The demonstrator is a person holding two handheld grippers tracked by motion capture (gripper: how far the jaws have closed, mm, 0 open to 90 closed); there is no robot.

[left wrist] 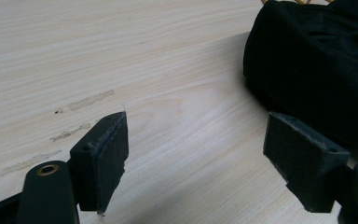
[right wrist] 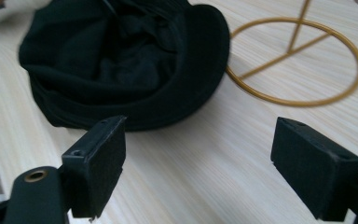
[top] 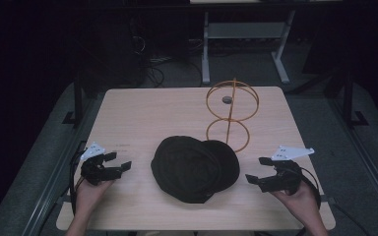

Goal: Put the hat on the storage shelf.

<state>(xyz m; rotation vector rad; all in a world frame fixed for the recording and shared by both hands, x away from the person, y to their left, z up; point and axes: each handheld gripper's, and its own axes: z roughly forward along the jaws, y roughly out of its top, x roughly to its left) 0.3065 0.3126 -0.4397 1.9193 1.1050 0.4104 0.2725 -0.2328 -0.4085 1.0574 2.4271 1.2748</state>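
Tongs [top: 118, 162] [top: 257, 169] agape, soft black cap [top: 195, 168], pale woodgrain table [top: 142, 113]

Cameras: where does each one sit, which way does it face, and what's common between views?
High view: above the person's side, facing forward and down on the table; both hands show, with the left gripper and right gripper flanking the black cap.
Left gripper view: rides the left gripper, low over the tabletop, facing the cap's edge.
Right gripper view: rides the right gripper, facing the cap and gold wire stand.
Shared: all three see the cap; high and right views share the stand.
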